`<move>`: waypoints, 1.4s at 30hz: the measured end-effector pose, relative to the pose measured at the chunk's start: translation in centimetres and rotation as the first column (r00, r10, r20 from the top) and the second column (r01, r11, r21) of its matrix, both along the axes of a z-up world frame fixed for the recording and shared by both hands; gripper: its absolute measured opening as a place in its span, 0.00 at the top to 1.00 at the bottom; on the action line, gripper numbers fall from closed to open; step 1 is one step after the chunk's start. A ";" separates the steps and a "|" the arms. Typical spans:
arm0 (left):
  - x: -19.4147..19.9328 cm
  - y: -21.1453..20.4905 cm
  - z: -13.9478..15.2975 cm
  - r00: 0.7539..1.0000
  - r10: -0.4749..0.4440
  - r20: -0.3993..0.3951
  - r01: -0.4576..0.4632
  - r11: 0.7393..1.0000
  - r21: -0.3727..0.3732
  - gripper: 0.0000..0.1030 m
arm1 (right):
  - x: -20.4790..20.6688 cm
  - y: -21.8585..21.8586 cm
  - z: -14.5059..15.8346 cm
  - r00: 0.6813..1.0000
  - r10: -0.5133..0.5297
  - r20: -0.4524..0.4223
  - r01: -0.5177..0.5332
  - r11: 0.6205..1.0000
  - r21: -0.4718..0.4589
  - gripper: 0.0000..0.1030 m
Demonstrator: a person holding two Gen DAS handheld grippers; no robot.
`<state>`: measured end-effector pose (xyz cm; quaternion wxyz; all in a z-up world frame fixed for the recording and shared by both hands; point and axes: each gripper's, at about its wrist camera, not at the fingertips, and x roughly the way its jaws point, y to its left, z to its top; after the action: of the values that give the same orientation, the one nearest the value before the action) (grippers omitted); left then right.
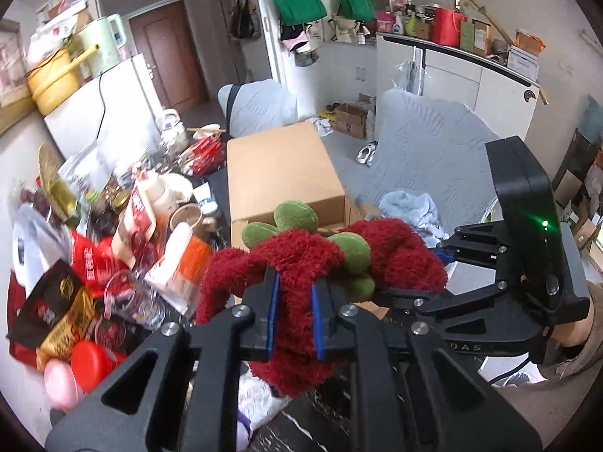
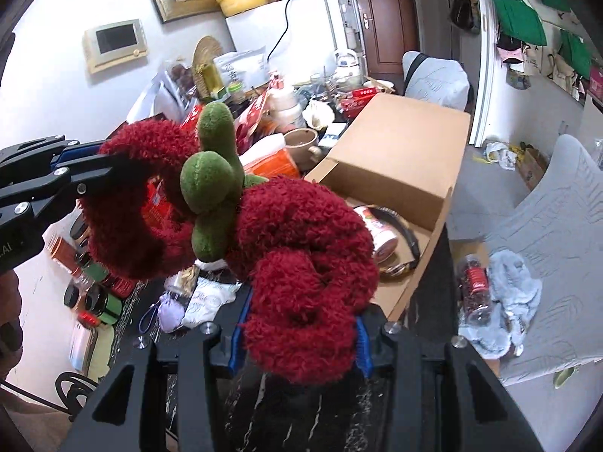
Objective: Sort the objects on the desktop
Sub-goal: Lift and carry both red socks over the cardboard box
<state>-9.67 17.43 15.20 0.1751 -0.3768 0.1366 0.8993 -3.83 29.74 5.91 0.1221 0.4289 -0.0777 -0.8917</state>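
Left gripper (image 1: 294,316): closed on a red fuzzy strand of the plush toy (image 1: 320,263) — its blue pads (image 1: 272,312) press the strand from both sides.
Right gripper (image 2: 299,339): clamped on the other red end of the same toy, the blue pads (image 2: 236,342) showing at either edge of the bunched fabric.
Right gripper, seen from the left wrist (image 1: 444,252): it reaches in from the right and meets the red lobe there.
Plush toy (image 2: 264,226): red shaggy loops with green stuffed leaves (image 2: 211,173) in the middle — held up between both grippers, above the dark marbled tabletop (image 2: 294,414).
Cardboard box (image 2: 399,150): just beyond the toy, one flap up; inside lie a round printed tub (image 2: 380,233) and a dark band (image 2: 409,241).
Left of the box: a crowd of goods — a brown mug (image 2: 301,143), red packets (image 1: 94,260), a clear glass jar (image 1: 135,297), dark-lidded jars (image 2: 94,297).
Right of the table: grey-covered chairs (image 2: 557,226), one with a light-blue cloth (image 2: 508,301) and a red-labelled bottle (image 2: 476,286) on its seat.
Further back: a white fridge (image 1: 98,113) and a brown door (image 1: 169,52).
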 end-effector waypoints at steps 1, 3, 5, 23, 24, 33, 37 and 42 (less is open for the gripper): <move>-0.6 0.3 -0.1 1.000 -0.007 -0.001 0.007 1.000 0.000 0.87 | -0.2 0.3 0.0 1.000 -0.005 -0.002 0.005 1.000 0.000 0.56; -1.4 0.5 -0.4 1.000 -0.010 0.001 0.010 1.000 0.004 0.87 | -0.8 1.0 0.1 1.000 -0.015 -0.006 0.015 1.000 0.000 0.56; -2.5 0.8 -0.9 1.000 -0.013 0.006 0.013 1.000 0.010 0.87 | -1.5 1.6 -0.1 1.000 -0.026 -0.004 0.026 1.000 -0.002 0.56; -11.5 1.2 -7.1 0.990 0.018 0.138 -0.026 0.998 0.054 0.87 | -9.3 4.8 -4.8 0.993 -0.090 0.070 0.091 0.996 -0.001 0.56; -11.8 1.1 -7.3 0.989 0.021 0.144 -0.029 0.998 0.056 0.87 | -9.8 4.8 -5.2 0.993 -0.091 0.076 0.091 0.996 -0.003 0.56; -15.3 1.9 -9.4 0.985 0.015 0.170 -0.025 0.998 0.058 0.87 | -13.1 5.3 -7.2 0.989 -0.106 0.108 0.108 0.994 -0.011 0.56; -16.4 2.3 -10.7 0.982 0.015 0.189 -0.026 0.998 0.056 0.87 | -14.4 5.2 -8.2 0.986 -0.106 0.126 0.107 0.994 -0.005 0.56; -17.6 2.5 -12.6 0.972 0.020 0.235 -0.034 0.998 0.056 0.87 | -15.8 5.4 -9.5 0.982 -0.117 0.152 0.118 0.993 0.000 0.56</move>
<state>-27.27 19.95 2.56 0.1891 -0.4768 0.0830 0.8544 -19.58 35.09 -3.60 0.0648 0.4895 -0.1158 -0.8618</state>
